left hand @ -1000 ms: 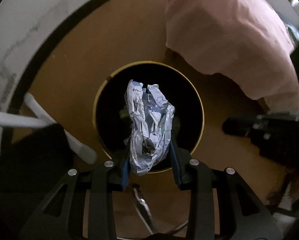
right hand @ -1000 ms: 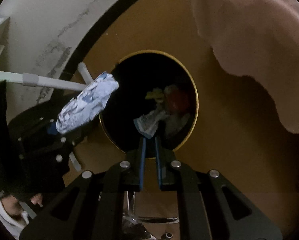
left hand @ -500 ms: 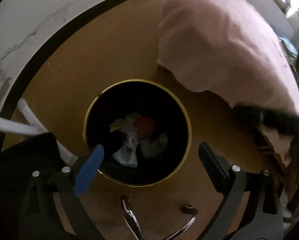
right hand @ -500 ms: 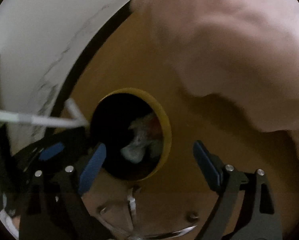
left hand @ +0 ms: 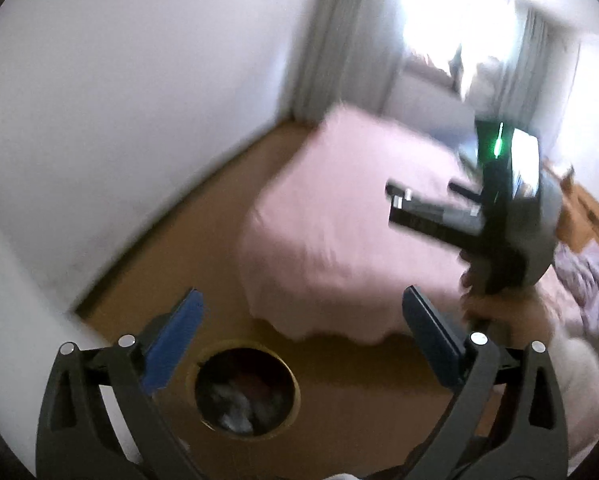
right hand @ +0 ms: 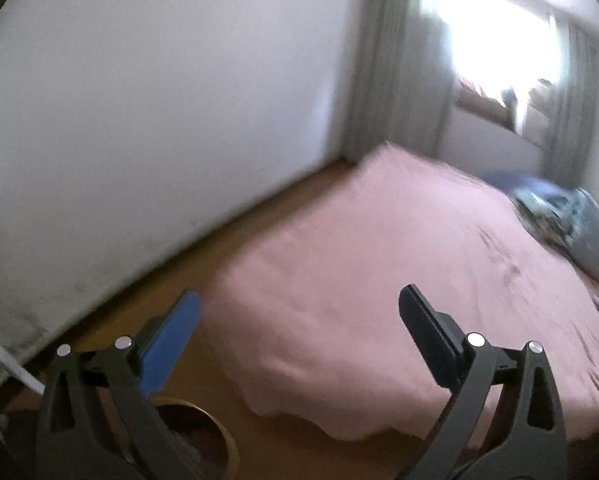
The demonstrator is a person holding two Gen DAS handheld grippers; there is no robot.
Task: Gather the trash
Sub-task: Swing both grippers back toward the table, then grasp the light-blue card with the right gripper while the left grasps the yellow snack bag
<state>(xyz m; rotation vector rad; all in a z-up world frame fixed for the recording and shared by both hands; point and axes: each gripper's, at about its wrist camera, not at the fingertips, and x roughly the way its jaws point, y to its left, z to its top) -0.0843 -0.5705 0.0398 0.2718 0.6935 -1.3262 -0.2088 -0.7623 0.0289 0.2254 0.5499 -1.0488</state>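
Both cameras now look out across the room; a second ago both pointed straight down into the trash bin. Then the left gripper (left hand: 299,336) was clenched on a crumpled paper wad and the right gripper (right hand: 299,332) was pinched shut with nothing between its fingers; now both stand released, fingers spread wide, the left pair opening a last bit, the right pair a good deal more, nothing between either pair.

The wad has gone from the left fingers. Pale crumpled trash (left hand: 239,410) lies inside the bin; frame blurred, so I cannot pick out that wad for certain.

Left view: the whole round mouth of the bin (left hand: 297,394), yellow-rimmed, on the brown floor (left hand: 203,256), low between the fingers and nearer the blue left pad. It also shows the right gripper's body out at right, green light lit, with the person's hand (left hand: 495,308) under it.

Right view: only an arc of the bin rim at the bottom edge, partly behind the left finger; no other gripper. It shows more of the pink bed (right hand: 399,264) and a blue-grey pillow (right hand: 579,224) at its far end.

Edges: the bed's scalloped cover edge hangs near the bin. A bare strip of floor runs between bed and white wall (right hand: 159,100) toward the curtain (right hand: 395,72) and bright window (right hand: 499,40).
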